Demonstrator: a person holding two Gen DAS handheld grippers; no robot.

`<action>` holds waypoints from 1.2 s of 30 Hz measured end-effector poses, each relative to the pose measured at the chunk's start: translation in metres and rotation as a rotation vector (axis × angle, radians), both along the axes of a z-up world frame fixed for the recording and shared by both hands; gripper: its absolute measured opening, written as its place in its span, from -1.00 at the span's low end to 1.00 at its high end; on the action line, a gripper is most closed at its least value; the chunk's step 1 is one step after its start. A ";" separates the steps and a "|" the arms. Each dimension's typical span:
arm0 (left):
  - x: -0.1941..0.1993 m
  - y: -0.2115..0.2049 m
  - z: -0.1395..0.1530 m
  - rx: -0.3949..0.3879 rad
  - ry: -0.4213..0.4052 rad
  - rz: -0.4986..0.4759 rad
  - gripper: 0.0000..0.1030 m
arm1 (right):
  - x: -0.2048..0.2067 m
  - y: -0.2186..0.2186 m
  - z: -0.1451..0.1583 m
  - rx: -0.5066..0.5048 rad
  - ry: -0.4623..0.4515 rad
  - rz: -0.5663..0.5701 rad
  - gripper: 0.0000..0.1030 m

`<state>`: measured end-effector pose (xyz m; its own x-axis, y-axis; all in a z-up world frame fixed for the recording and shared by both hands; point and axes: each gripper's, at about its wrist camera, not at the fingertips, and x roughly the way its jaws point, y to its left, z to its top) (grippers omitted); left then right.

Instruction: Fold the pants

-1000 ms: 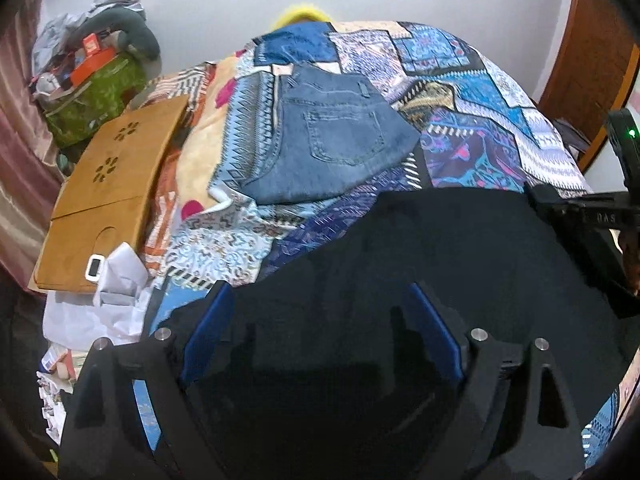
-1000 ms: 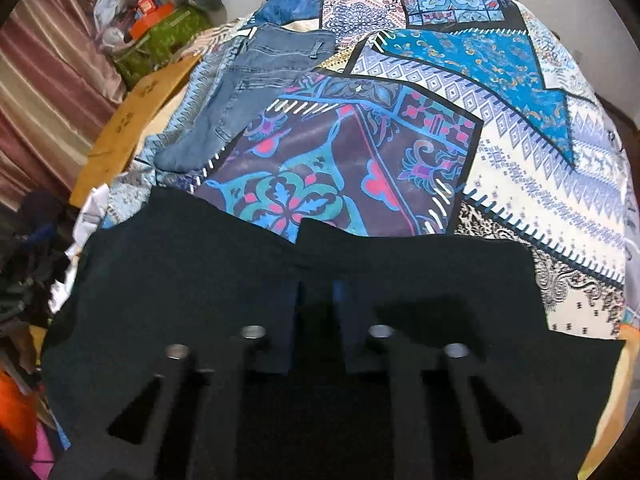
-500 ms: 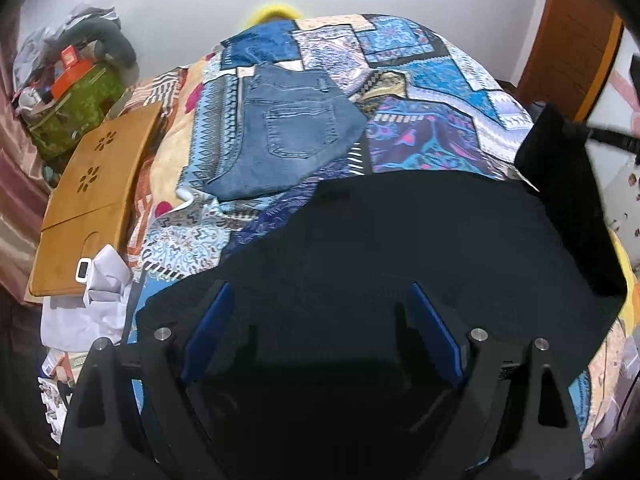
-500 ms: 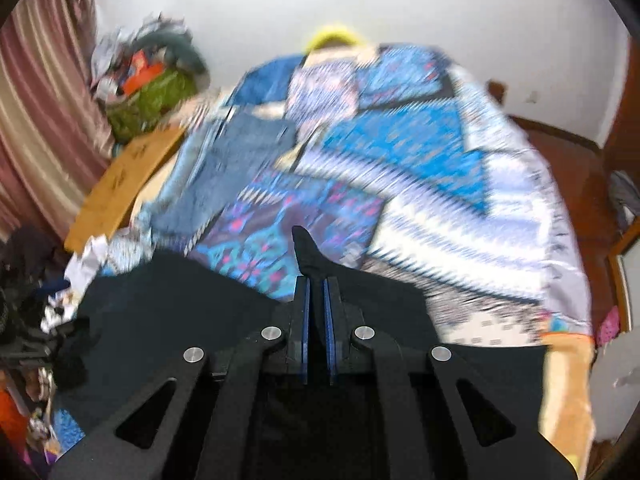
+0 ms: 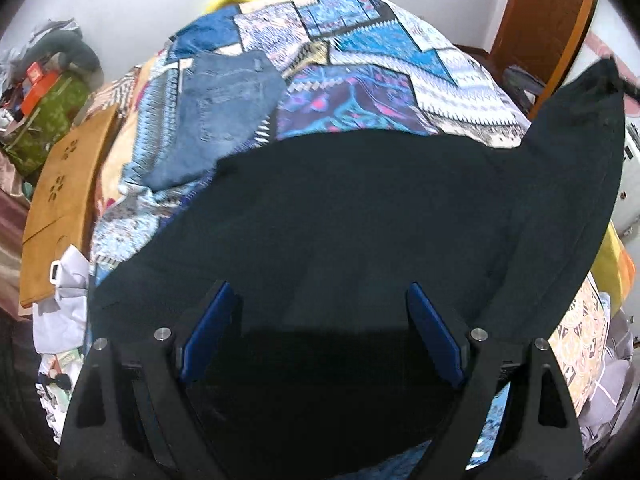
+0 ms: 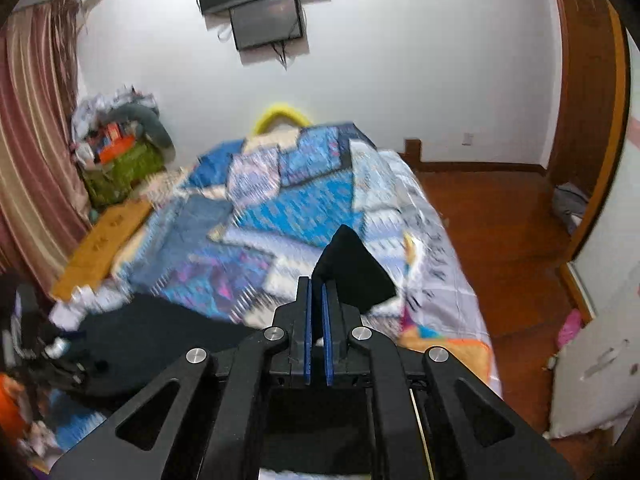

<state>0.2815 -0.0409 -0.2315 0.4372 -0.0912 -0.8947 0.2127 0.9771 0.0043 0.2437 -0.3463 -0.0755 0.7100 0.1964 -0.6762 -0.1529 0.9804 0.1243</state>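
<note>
Black pants (image 5: 360,216): spread flat over the near end of the bed, with one corner pulled up off the bedspread toward 2 o'clock in the left wrist view. The rest is seen lying flat, so it's only that one end being lifted.

Right gripper (image 6: 316,316): fingers (image 6: 307,332) pinched together on a peak of the black pants fabric, which is seen sticking up past the tips at about 12 to 1 o'clock in the right wrist view. The blue pads are nearly touching, with cloth between them. This gripper is held up well above the bed.

Left gripper (image 5: 320,332): fingers (image 5: 206,332) spread wide apart, nothing held between them. It's hovering right over the near part of the pants; whether the tips are touching the cloth can't be told.

Bedspread (image 5: 384,60): a busy blue patchwork print, covering the bed past the pants toward 12 o'clock.

Folded jeans (image 5: 224,108): blue denim, laid on the bedspread at about 11 o'clock from the left gripper, just beyond the far edge of the black pants.

Wooden board (image 5: 60,200): tan, with cut-out flower shapes, seen along the bed's edge at 9 to 10 o'clock.

Wall screen (image 6: 264,20): mounted high at 12 o'clock in the right wrist view. That view is pretty blurry over the bed.
</note>
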 end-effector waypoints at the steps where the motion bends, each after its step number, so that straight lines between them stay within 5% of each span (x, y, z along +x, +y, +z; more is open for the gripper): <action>1: -0.001 -0.004 -0.003 0.000 0.008 -0.001 0.72 | -0.002 -0.004 -0.013 -0.002 0.025 -0.009 -0.93; 9: -0.006 -0.010 -0.009 0.001 0.008 0.018 0.77 | -0.026 -0.036 -0.109 0.048 0.227 -0.074 -0.93; 16: -0.008 0.000 -0.003 -0.022 -0.011 0.049 0.77 | -0.049 -0.043 -0.149 0.093 0.332 -0.120 -0.84; 21: -0.016 0.022 0.015 -0.012 -0.084 0.079 0.77 | -0.054 -0.044 -0.132 -0.027 0.322 -0.199 -0.44; 26: -0.022 0.066 0.033 -0.016 -0.148 0.151 0.77 | -0.053 -0.029 -0.090 -0.090 0.205 -0.180 -0.12; 36: -0.023 0.195 0.028 -0.020 -0.150 0.371 0.82 | -0.011 0.092 -0.035 -0.069 0.062 0.093 0.08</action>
